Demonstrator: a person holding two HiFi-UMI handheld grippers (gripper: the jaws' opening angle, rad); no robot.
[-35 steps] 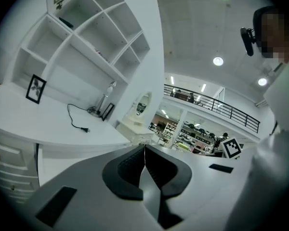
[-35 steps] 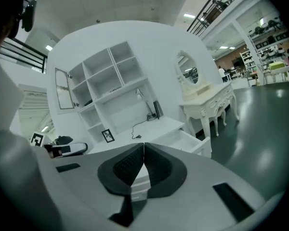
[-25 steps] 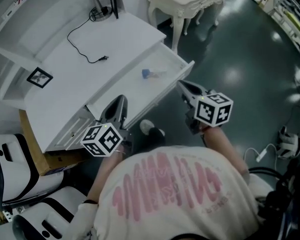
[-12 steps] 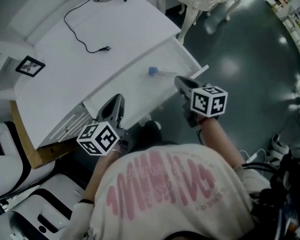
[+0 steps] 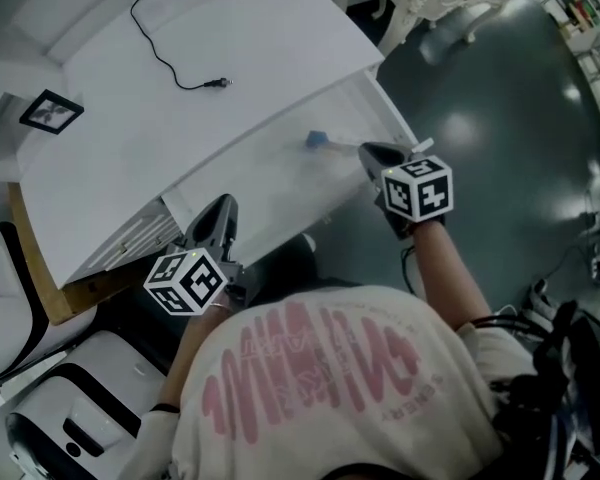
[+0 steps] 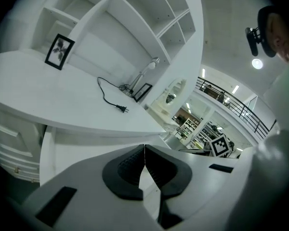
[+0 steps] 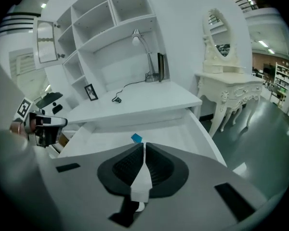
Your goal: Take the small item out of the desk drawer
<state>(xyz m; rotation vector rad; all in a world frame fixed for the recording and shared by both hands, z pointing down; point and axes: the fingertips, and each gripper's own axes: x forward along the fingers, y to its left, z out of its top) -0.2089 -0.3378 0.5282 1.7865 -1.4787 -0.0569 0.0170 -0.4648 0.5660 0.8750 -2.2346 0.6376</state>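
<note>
White desk (image 5: 180, 118), drawer (image 5: 270, 183) open, small blue item (image 5: 316, 140) inside; dark glossy floor (image 5: 500, 168); left gripper (image 6: 144, 150), right gripper (image 7: 144, 147) pressed together, empty.

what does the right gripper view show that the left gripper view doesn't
Only the right gripper view: the small blue item lying in the open white desk drawer, and an ornate cream dressing table with an oval mirror.

Only the left gripper view: a dark balcony railing and a round ceiling light.

Both: the white desk top, the black cable with a plug, the black-framed picture and the silver desk lamp. The left hand-held gripper and the right hand-held gripper each have their jaws together on nothing.
</note>
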